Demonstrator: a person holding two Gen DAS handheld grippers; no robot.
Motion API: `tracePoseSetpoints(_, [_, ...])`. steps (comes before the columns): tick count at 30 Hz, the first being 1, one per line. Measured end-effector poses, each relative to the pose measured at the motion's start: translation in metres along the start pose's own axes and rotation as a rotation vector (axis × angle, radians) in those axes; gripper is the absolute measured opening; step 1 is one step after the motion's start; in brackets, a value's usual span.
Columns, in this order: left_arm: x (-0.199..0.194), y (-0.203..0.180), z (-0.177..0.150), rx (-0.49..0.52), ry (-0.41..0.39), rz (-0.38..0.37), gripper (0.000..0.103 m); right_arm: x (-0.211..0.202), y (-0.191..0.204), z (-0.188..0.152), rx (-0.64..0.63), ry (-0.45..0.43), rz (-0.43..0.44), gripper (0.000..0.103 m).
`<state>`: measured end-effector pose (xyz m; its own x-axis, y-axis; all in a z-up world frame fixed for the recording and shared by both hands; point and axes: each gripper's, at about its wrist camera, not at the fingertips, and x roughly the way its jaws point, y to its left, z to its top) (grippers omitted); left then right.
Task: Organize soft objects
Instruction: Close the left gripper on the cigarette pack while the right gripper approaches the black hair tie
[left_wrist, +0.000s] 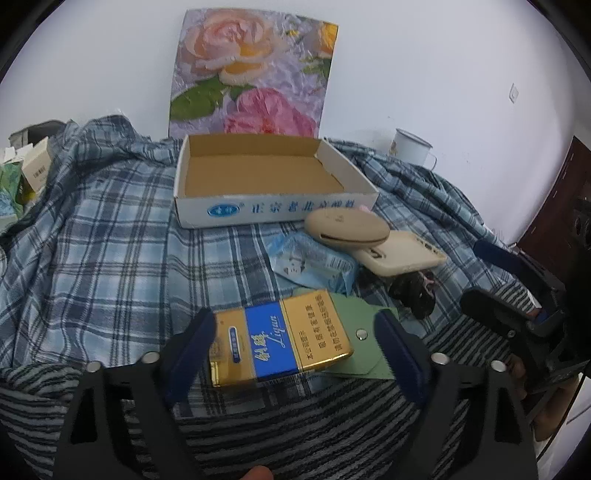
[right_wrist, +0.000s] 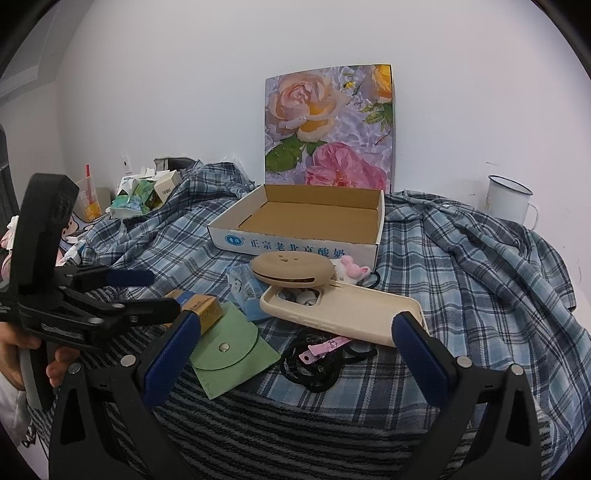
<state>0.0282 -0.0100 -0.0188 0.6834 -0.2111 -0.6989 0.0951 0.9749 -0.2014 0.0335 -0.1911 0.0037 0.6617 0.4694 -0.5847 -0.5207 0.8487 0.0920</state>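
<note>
Left gripper (left_wrist: 295, 339) jaws wide, straddling the cigarette pack (left_wrist: 282, 338) at lower centre of the frame — pads not pressing; pack's long axis runs across the gap. Right gripper (right_wrist: 295, 339) open, empty.

Lighting's soft and even, bit cool and dim, so you get barely any shadows or glare. Both fisheyes bend hard at the edges with black corners; everything's slightly soft and grainy.
</note>
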Motion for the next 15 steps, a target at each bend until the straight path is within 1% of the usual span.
tracePoseSetpoints(9, [0.011,0.005,-0.003,-0.028,0.045,0.017,0.087,0.001,0.000,0.001,0.000,0.009,0.001,0.103])
tracePoseSetpoints(10, [0.011,0.007,-0.003,-0.035,0.045,0.026,0.087,0.001,0.000,0.001,0.000,0.010,0.002,0.103])
tracePoseSetpoints(15, [0.011,0.013,-0.003,-0.071,0.047,0.021,0.087,0.002,-0.001,0.001,0.003,0.016,0.003,0.103])
